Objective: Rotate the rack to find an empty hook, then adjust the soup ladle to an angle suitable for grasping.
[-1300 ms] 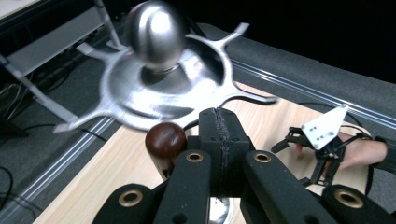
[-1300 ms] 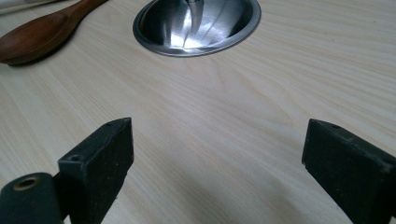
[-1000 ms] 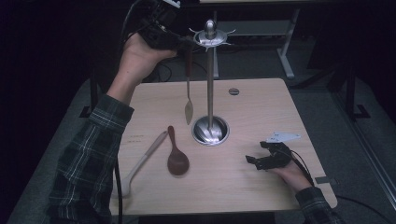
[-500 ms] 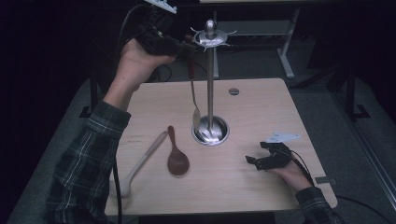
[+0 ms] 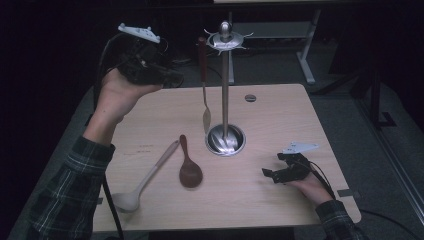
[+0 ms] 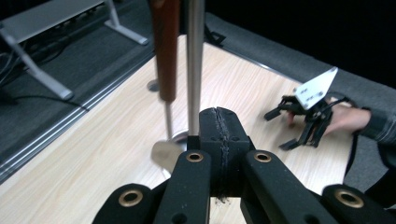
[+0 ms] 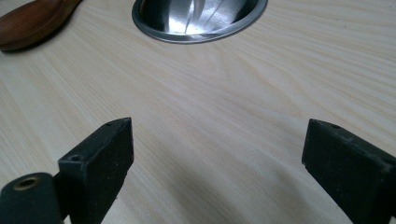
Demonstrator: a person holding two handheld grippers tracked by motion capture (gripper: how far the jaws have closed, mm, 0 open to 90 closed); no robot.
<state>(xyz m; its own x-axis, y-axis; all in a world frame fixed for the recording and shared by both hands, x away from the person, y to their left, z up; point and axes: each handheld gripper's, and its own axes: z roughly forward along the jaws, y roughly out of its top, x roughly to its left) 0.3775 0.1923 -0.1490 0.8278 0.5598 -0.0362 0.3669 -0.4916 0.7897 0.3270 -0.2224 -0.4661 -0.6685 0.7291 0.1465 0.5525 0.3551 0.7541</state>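
The spoon (image 5: 204,85) hangs from the top of the rack (image 5: 225,90), in the upper middle of the high view. It has a dark brown handle at the top, then a thin metal neck, and a small pale metal bowl at the bottom. Its long axis is upright, the handle up and the bowl down, and the bowl is just above the round base of the rack, a little left of the pole. In the left gripper view the spoon (image 6: 166,60) stands just left of the pole, upper middle of the frame.

The left gripper (image 5: 172,79) is in the upper left of the high view, raised over the far left edge of the table (image 5: 280,200), near the spoon handle but apart from it. Its jaws are clenched together with nothing between them; in the left gripper view (image 6: 219,135) the two pads meet in one line.

The right gripper (image 5: 268,174) lies low at the lower right of the high view, on the table. Its jaws are spread wide and hold nothing; in the right gripper view (image 7: 217,163) there is bare wood between them.
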